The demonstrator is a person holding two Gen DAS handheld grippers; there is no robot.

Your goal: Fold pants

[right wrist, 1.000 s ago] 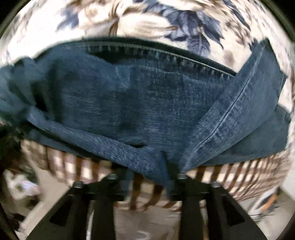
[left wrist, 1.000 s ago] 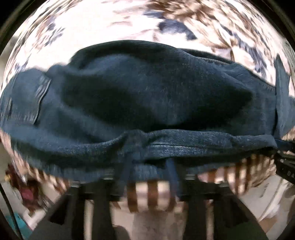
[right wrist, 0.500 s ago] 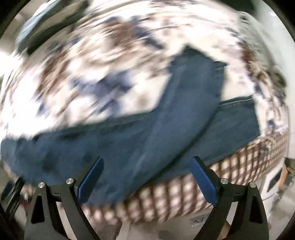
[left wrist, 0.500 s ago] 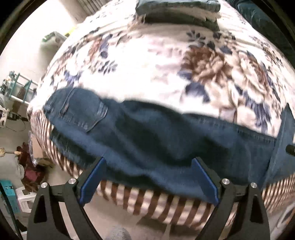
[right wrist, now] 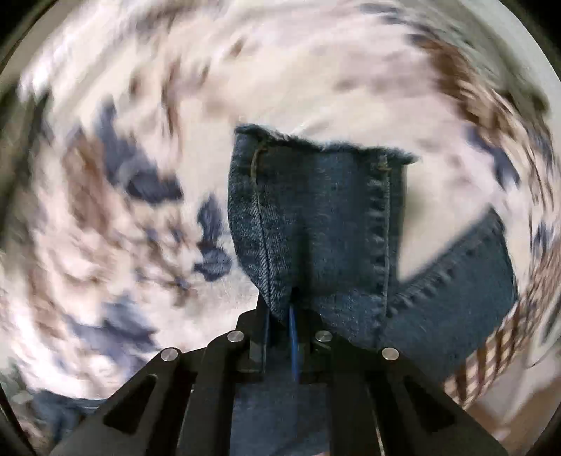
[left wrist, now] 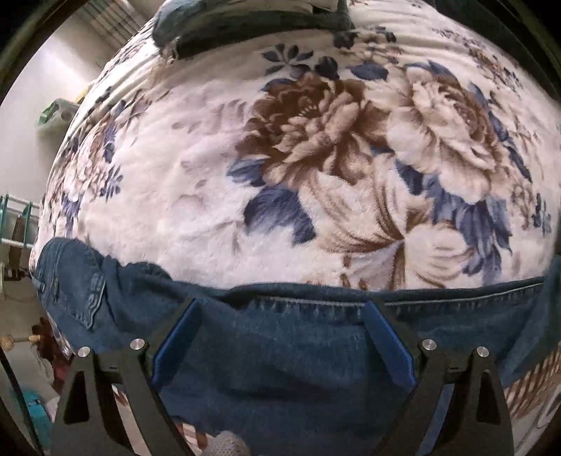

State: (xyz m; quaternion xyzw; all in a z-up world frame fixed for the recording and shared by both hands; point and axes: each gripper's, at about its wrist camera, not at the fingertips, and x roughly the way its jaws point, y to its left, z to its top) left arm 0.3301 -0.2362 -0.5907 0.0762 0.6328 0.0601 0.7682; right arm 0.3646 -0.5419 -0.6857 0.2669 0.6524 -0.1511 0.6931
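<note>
Dark blue jeans (left wrist: 287,343) lie along the near edge of a floral blanket (left wrist: 315,158), back pocket at the left. My left gripper (left wrist: 282,336) is open and empty, its blue-padded fingers (left wrist: 175,336) spread just above the denim near a stitched seam. In the right wrist view my right gripper (right wrist: 280,315) is shut on the hem end of a jeans leg (right wrist: 315,217), which stands up in front of the camera. Another leg part (right wrist: 466,280) lies to the right.
A dark folded garment (left wrist: 252,21) lies at the far end of the bed. A shelf with a green item (left wrist: 56,112) stands against the left wall. A striped sheet (right wrist: 491,354) hangs below the blanket edge. The right wrist view is motion-blurred.
Both grippers let go of the jeans fold and opened. The left has since moved down over the denim. The right has shut on the leg hem and lifted it.
</note>
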